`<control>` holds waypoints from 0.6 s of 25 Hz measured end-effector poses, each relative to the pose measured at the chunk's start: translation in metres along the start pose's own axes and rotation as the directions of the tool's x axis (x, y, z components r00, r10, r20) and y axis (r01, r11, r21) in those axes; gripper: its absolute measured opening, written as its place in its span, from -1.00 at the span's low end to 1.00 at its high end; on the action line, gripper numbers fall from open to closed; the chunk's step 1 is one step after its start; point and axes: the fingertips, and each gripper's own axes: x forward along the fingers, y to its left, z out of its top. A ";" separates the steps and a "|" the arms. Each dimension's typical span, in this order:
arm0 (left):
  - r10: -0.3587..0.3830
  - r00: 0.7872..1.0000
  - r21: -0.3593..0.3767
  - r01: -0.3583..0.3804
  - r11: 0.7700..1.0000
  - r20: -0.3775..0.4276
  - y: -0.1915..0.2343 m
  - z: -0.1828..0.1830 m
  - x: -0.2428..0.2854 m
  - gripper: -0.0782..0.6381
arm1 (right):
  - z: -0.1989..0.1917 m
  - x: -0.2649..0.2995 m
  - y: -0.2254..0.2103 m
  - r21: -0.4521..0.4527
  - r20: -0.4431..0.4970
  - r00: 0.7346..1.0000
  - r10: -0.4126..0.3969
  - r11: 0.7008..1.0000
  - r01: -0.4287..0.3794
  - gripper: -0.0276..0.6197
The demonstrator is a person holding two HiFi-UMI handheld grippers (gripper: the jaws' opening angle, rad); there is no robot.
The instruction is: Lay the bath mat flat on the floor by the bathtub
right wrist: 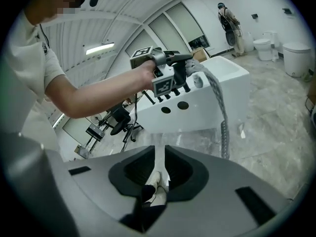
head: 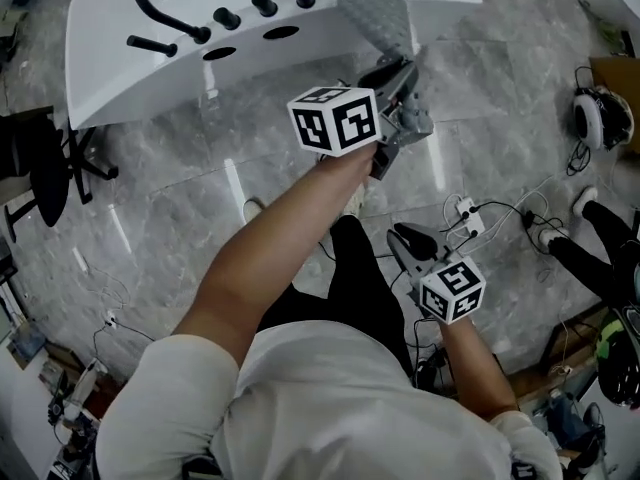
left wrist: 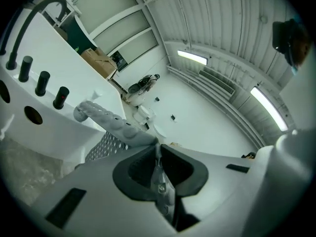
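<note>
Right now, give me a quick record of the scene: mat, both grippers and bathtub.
bath mat: grey, perforated, hanging, not flat on the floor
left gripper: jaws shut on the mat's edge, raised beside the bathtub
right gripper: jaws shut, empty, held low
bathtub: white, ahead of the person

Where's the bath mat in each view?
Head view: bath mat top centre, across the bathtub edge, in the left claw.
Left gripper view: bath mat left of centre, pinched in the claw.
Right gripper view: hanging strip, right of centre.
Shared landmark: bathtub's black knobs.
</note>
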 end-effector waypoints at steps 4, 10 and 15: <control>-0.018 1.000 0.023 0.018 1.000 -0.007 0.062 -0.026 0.002 -0.65 | -0.018 0.040 0.006 0.033 -0.042 0.999 0.018 0.999 -0.017 -0.69; 0.088 0.983 0.194 -0.056 0.979 -0.163 0.191 -0.112 -0.032 -0.65 | -0.060 0.094 0.027 0.075 -0.152 0.985 0.083 0.995 -0.072 -0.69; 0.216 0.940 0.245 -0.151 0.958 -0.264 0.296 -0.163 -0.067 -0.66 | -0.080 0.123 0.031 0.087 -0.227 0.966 0.122 0.991 -0.104 -0.70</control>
